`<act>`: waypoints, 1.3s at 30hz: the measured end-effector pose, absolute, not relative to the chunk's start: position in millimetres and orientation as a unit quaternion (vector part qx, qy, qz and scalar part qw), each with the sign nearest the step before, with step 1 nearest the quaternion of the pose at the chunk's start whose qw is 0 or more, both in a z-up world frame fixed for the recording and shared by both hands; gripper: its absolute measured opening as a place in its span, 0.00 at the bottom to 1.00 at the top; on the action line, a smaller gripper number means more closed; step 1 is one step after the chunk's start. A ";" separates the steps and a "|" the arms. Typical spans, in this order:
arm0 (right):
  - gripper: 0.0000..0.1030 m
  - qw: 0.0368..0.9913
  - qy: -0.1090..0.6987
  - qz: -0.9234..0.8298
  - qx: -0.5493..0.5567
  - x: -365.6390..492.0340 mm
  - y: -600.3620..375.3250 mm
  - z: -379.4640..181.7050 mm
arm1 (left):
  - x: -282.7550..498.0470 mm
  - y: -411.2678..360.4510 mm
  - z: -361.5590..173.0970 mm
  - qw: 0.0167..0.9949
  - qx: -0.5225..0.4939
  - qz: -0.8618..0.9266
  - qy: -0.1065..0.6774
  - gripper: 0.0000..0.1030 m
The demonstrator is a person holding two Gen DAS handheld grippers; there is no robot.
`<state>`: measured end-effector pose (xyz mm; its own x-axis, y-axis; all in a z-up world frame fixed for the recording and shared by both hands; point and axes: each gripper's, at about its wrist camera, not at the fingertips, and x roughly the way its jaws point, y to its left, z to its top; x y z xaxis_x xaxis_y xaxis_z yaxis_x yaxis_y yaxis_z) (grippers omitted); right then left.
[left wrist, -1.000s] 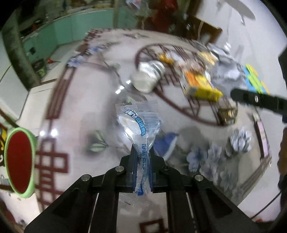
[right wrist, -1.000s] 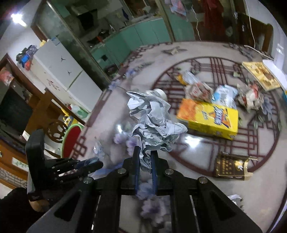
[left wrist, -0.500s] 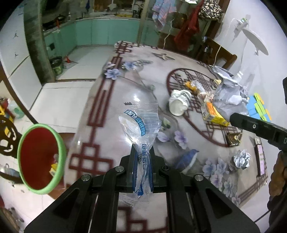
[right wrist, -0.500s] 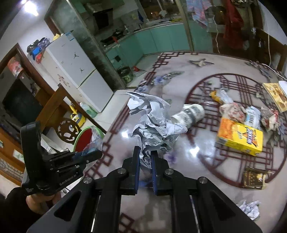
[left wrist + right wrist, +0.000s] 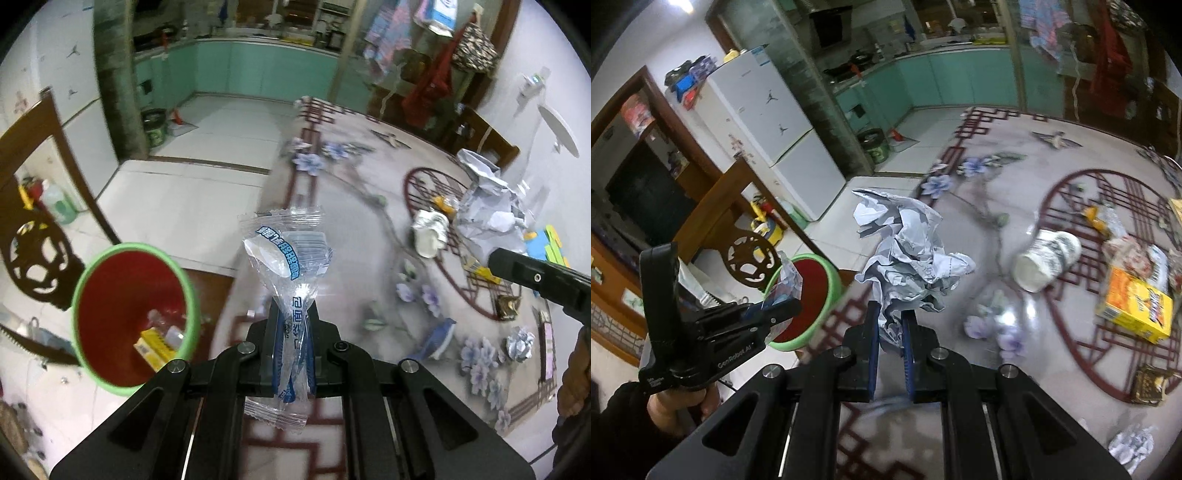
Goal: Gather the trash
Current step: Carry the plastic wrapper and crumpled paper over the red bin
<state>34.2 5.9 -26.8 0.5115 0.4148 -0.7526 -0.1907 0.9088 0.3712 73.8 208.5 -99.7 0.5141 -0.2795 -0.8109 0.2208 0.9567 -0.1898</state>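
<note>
left tongs [image 5: 291, 328] clamp wrapper [image 5: 288, 258] beside bin [image 5: 135, 325] | right tongs [image 5: 890, 332] clamp paper wad [image 5: 908, 262] over bench [image 5: 1015, 314]

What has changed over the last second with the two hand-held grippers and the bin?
Both swung away from the table's litter toward the bin. It has gone from the left view's edge to fully in sight, trash showing inside. The left hand-held gripper stays shut on the wrapper, the right hand-held gripper on the crumpled paper. Nothing was dropped; the cup and yellow box lie unmoved.
</note>
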 end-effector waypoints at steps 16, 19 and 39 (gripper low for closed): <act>0.09 0.832 0.483 0.262 0.075 73.8 142.9 -43.5 | 80.4 330.1 -123.9 0.870 -0.077 -0.037 0.485 0.09; 0.09 0.821 0.492 0.283 0.061 83.4 171.9 -51.4 | 82.9 346.7 -128.7 0.869 -0.083 -0.024 0.487 0.09; 0.09 0.766 0.551 0.331 -0.008 146.1 275.9 -111.5 | 121.8 392.5 -176.3 0.843 -0.115 0.020 0.525 0.09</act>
